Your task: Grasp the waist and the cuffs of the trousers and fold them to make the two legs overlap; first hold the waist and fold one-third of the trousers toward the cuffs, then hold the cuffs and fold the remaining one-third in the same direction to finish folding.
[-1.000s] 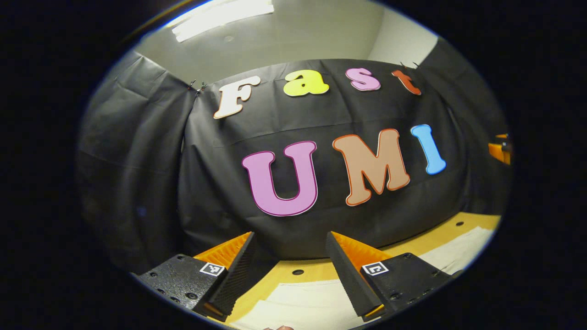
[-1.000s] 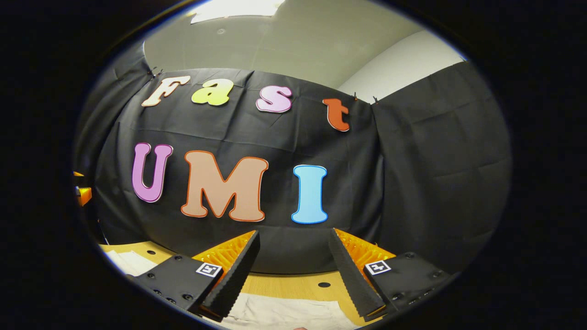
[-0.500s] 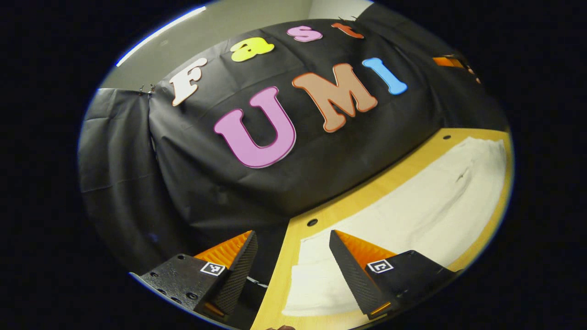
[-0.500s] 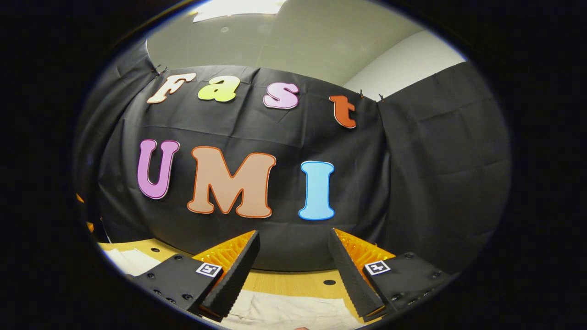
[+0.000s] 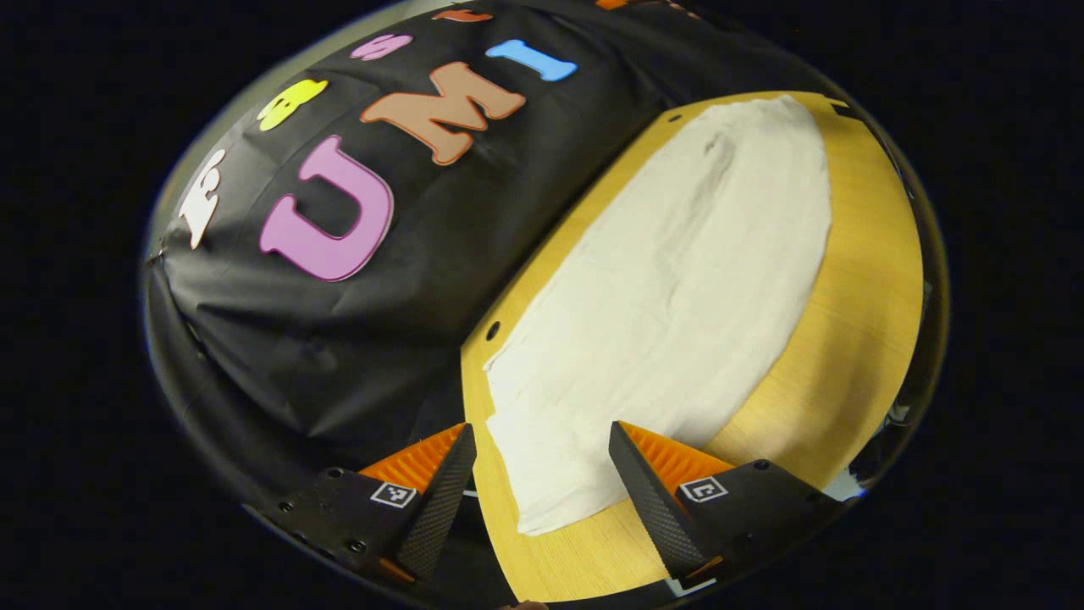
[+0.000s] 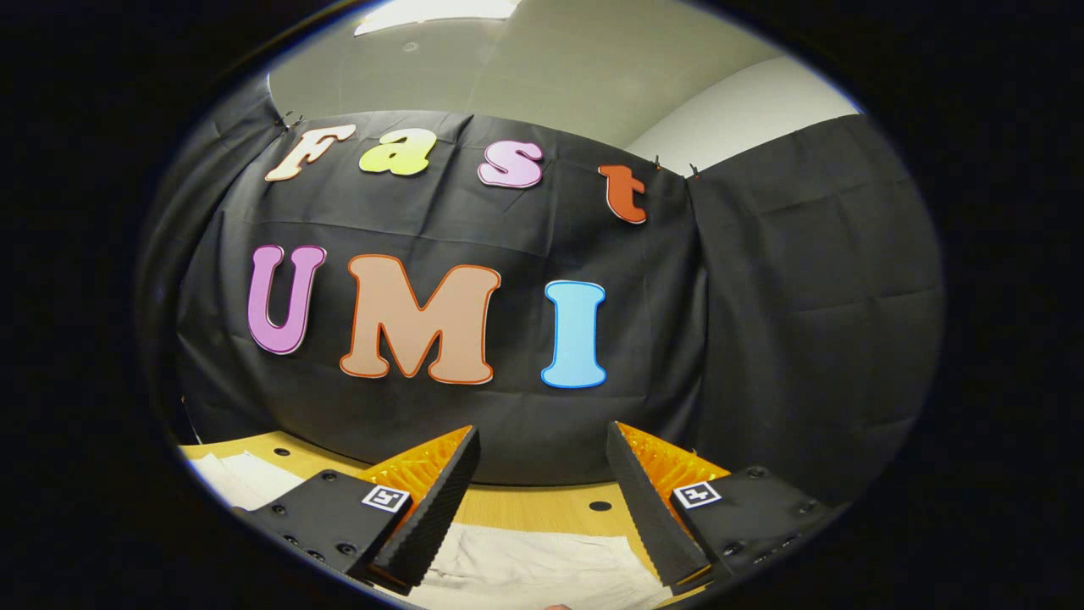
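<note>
Far waist or cuff detail of the cream woven trousers (image 5: 669,288) is indistinct; they lie lengthwise along the wood-grain tabletop (image 5: 864,280); both the left hand-held gripper (image 5: 542,474) and right hand-held gripper (image 6: 542,483) are spread wide, empty.

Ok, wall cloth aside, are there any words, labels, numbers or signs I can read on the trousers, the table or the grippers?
Trousers: no print or tag visible.
Table: no writing.
Left gripper: a small square marker on each finger base, a coded black-and-white pattern with no words to read.
Right gripper: the same kind of coded pattern on each finger base, nothing to read.
</note>
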`<state>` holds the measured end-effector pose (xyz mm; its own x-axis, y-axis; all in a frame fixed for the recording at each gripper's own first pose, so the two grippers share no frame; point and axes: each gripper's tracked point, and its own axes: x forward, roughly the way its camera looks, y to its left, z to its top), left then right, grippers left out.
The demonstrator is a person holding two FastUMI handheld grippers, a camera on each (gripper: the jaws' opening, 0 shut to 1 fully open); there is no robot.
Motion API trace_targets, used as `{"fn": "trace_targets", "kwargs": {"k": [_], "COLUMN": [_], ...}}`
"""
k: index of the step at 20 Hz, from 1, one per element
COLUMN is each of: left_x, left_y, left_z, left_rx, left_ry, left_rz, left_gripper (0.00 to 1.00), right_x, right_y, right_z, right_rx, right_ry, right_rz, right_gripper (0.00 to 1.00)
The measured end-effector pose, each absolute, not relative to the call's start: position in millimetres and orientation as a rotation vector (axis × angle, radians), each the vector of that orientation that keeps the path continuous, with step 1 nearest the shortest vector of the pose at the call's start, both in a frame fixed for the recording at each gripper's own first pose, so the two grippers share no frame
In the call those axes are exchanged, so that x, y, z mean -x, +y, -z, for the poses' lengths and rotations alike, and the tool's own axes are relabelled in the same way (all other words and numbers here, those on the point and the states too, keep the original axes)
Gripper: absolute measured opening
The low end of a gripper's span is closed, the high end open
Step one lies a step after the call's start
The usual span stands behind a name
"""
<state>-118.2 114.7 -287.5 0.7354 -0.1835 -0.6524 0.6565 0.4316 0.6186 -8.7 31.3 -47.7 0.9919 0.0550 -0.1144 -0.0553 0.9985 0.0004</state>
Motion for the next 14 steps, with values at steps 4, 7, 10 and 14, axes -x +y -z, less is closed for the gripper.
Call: {"fn": "trace_targets", "kwargs": {"k": [4,7,10,14], "left_x": [133.8,144.6,140.7,126.8], "left_y": [142.1,137.4,113.0,105.4], "left_z": [322.0,342.1,356.5,364.0], "left_rx": [-1.221,-1.317,-1.413,-1.427], "left_ry": [0.615,0.645,0.604,0.614], "left_rz": [0.681,0.810,0.888,0.928], "left_gripper": [0.97,0.97,0.97,0.97], "right_x": [20.2,27.6,34.5,35.8], "right_y": [13.0,0.2,-14.5,-31.3], "right_z": [49.7,56.1,55.7,51.8], "right_rx": [0.027,0.046,0.048,0.062], "right_ry": [0.123,0.141,0.146,0.136], "right_rz": [-0.015,0.010,0.038,0.068], "right_gripper": [0.97,0.97,0.97,0.98]}}
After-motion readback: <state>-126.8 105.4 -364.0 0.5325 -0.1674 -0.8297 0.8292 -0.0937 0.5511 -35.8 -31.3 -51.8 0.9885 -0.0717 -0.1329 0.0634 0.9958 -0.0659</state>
